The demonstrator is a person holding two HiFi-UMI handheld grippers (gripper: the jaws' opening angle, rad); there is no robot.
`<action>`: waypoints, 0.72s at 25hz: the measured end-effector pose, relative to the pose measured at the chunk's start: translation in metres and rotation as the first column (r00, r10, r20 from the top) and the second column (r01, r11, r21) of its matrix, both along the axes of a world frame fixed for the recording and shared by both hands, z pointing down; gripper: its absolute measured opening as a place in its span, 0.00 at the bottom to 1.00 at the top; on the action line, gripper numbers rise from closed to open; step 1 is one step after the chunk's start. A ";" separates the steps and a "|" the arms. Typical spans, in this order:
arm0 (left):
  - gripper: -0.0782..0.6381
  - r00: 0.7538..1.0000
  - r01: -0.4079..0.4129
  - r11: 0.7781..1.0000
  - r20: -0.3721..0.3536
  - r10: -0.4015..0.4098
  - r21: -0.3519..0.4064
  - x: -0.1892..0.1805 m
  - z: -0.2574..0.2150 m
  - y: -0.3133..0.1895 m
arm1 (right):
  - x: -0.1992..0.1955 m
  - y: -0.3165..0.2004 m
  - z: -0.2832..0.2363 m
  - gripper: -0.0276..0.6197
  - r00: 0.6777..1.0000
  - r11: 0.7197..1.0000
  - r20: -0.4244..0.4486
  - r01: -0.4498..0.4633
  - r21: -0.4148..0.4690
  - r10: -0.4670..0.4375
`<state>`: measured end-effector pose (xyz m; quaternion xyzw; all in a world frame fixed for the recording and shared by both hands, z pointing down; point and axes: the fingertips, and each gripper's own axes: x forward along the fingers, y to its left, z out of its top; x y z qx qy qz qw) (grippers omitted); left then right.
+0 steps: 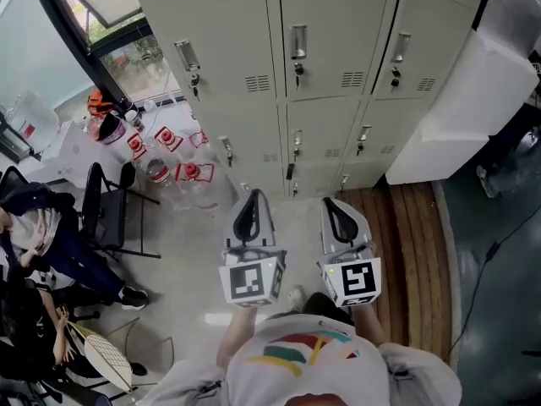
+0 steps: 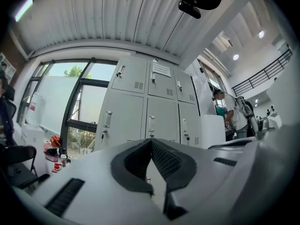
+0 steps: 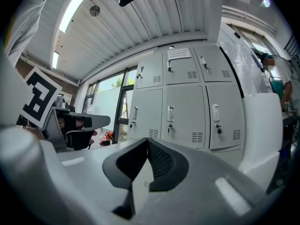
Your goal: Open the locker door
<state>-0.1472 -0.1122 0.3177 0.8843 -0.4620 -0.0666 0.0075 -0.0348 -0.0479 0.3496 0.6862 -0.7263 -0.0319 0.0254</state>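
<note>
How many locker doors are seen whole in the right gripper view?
6: three locker doors in the upper row, three in the row below. Lower ones are largely hidden behind the right gripper.

The pale floor (image 1: 188, 265) carries lockers (image 1: 330, 83), a black chair (image 1: 106, 214) and clear bottles (image 1: 193, 176).

Beige lockers (image 1: 334, 49); black-white checkered marker cubes (image 1: 251, 282); brown floorboards (image 1: 414, 252).

Pale floor (image 1: 186, 252) lies under me, with wood planks (image 1: 414, 244) to my right. At my left a window (image 1: 144, 64) lets in daylight, and a black chair (image 1: 103, 211) stands near it. A ribbed ceiling (image 2: 117, 18) is overhead.
</note>
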 end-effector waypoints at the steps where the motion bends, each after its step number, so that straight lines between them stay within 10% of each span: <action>1: 0.13 1.000 -0.002 1.000 0.001 0.002 -0.012 0.003 0.004 -0.003 | 0.002 -0.005 -0.002 0.05 1.000 1.000 0.000 0.007 -0.001 -0.007; 18: 0.13 0.999 0.050 0.998 -0.020 -0.049 0.024 0.108 -0.025 -0.063 | 0.080 -0.090 -0.035 0.05 0.986 0.983 -0.020 0.166 0.073 -0.165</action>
